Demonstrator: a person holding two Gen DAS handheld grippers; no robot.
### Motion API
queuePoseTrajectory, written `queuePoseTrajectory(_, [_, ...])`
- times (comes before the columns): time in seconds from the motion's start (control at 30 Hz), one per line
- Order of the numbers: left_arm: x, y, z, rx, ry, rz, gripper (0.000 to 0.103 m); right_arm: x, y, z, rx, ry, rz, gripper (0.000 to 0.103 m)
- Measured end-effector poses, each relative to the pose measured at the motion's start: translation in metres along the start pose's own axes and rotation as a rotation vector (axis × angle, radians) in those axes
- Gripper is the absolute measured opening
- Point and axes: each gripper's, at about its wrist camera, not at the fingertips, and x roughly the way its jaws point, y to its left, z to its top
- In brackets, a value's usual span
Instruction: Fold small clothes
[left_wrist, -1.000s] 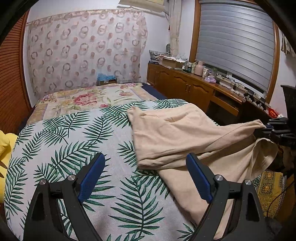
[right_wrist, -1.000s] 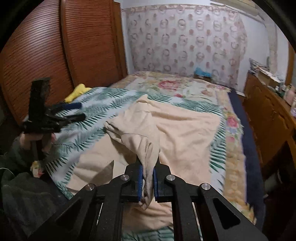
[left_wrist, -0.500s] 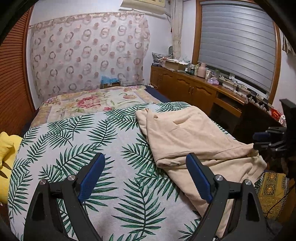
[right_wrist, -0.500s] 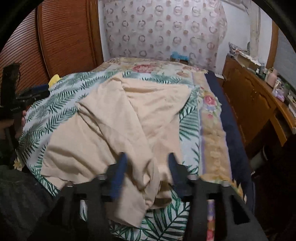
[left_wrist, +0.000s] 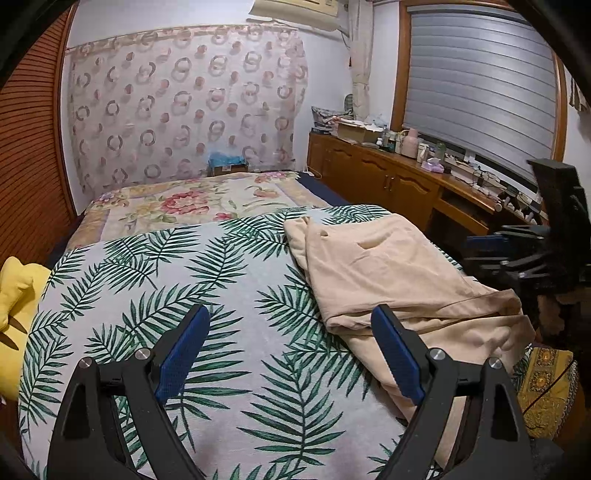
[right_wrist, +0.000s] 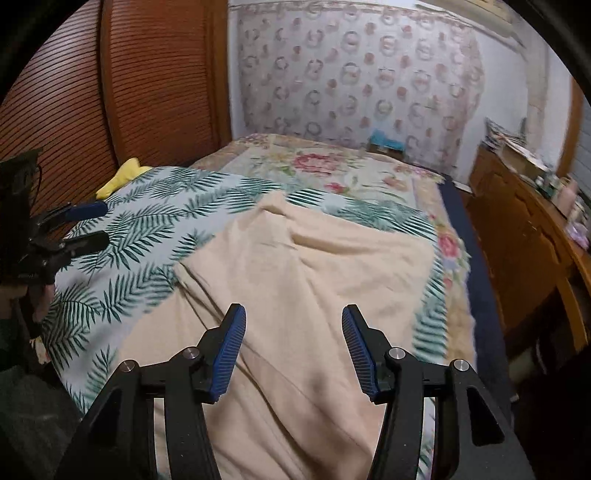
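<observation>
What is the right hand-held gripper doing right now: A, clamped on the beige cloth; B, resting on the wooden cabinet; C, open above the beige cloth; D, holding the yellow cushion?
C: the right hand-held gripper has its blue-padded jaws apart, with the beige cotton garment lying below, ungripped.

left claw (left_wrist: 290, 332) spread wide, right claw (right_wrist: 293, 332) spread
</observation>
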Motion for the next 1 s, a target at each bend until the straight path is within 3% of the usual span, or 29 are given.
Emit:
queuePoseTrajectory(0.23, [-0.001,0.014,-0.002,-0.029,-0.003,0.025,0.089,0.064,0.032,0.027,-0.098,0.079,0.112,0.056])
queuePoseTrajectory(0.43, [-0.003,0.023,-0.005,-0.049,-0.005,0.035,0.09,0.112,0.044,0.031,-0.154,0.157,0.18,0.056])
queuePoseTrajectory(0.57, [-0.002,0.024,-0.008,-0.052,0.001,0.035,0.09,0.135,0.049,0.031,-0.185,0.203,0.172,0.056])
queuePoseTrajectory(0.7, [-0.001,0.023,-0.01,-0.048,0.007,0.031,0.09,0.144,0.051,0.033,-0.188,0.196,0.168,0.056])
queuePoseTrajectory(0.77, [0.0,0.022,-0.01,-0.046,0.009,0.03,0.09,0.145,0.048,0.032,-0.174,0.184,0.174,0.041])
queuePoseTrajectory(0.83, [0.0,0.02,-0.011,-0.042,0.01,0.027,0.09,0.139,0.041,0.032,-0.146,0.165,0.189,0.015])
queuePoseTrajectory(0.93, [0.0,0.018,-0.011,-0.036,0.012,0.025,0.09,0.116,0.025,0.037,-0.077,0.107,0.239,0.009])
queuePoseTrajectory(1.0, [0.001,0.017,-0.011,-0.032,0.016,0.022,0.09,0.099,0.014,0.042,-0.085,0.028,0.187,0.008])
